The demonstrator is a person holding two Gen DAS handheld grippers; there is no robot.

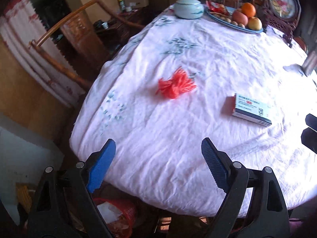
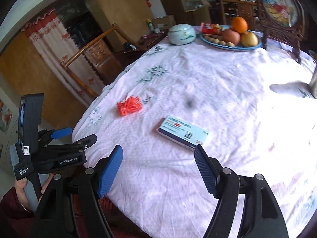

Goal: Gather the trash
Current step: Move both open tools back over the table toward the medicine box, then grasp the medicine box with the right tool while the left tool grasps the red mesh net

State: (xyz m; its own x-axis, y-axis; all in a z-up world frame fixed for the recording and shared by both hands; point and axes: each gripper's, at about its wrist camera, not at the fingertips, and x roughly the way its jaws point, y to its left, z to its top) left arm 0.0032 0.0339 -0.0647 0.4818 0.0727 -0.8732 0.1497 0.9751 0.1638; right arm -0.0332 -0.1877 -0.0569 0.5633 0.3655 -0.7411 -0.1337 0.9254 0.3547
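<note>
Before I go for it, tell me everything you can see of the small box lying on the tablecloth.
The box is a flat rectangular carton, apparently cardboard, with a pale blue-white top face bearing printed text, a red label and a QR code, a dark band along one long side and a reddish end flap. It looks closed and undamaged. It lies flat on the wrinkled tablecloth, apart from everything else; neither gripper touches it.

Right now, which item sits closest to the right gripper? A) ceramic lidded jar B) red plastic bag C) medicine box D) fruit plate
C: the medicine box lies just beyond the open right gripper, while the red plastic bag is farther left and the ceramic lidded jar and fruit plate sit at the far edge.
</note>
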